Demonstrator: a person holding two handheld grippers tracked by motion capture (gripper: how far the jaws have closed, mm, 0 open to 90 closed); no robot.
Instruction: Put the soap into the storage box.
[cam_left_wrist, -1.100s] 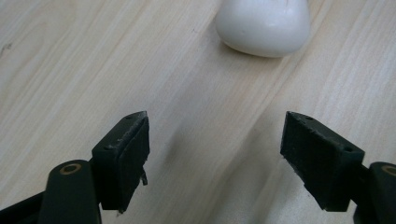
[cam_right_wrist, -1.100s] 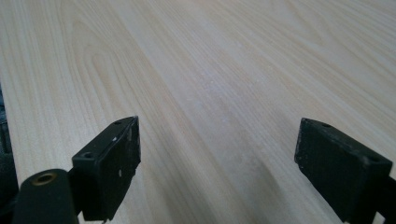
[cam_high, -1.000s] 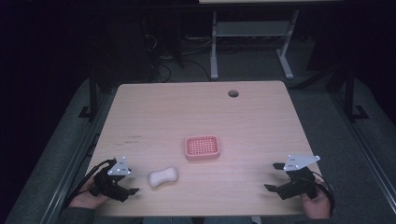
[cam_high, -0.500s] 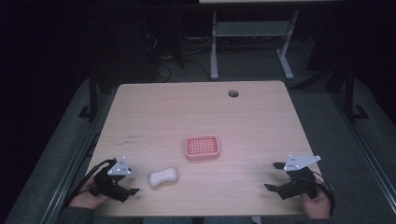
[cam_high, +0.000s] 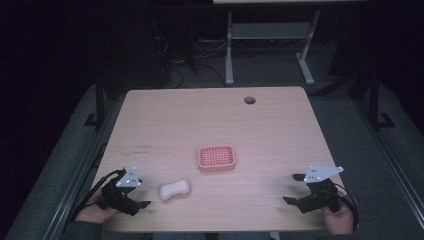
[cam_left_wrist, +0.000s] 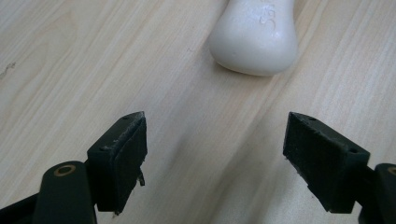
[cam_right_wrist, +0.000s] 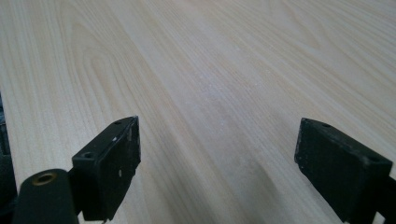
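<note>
Soap first: I had my left gripper (cam_high: 142, 204) resting at seven o'clock on the pale wood-grain table (cam_high: 280, 125), its jaws just widened with nothing between them, the smooth white waisted soap bar (cam_high: 175, 190) lying just ahead. Next I judged a short reach and a gentle squeeze, then a carry to the pink ribbed plastic soap dish (cam_high: 216, 158) at centre. My right gripper (cam_high: 295, 192) sat apart, empty, at five o'clock

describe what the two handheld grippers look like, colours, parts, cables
Both are black. The left gripper and right gripper each carry a pale grey three-cornered plate with small dark dots on top. A black cable loops from the left one. Up close, the fingers are blocky black pads with small screw holes and a brass-coloured eyelet behind.
</note>
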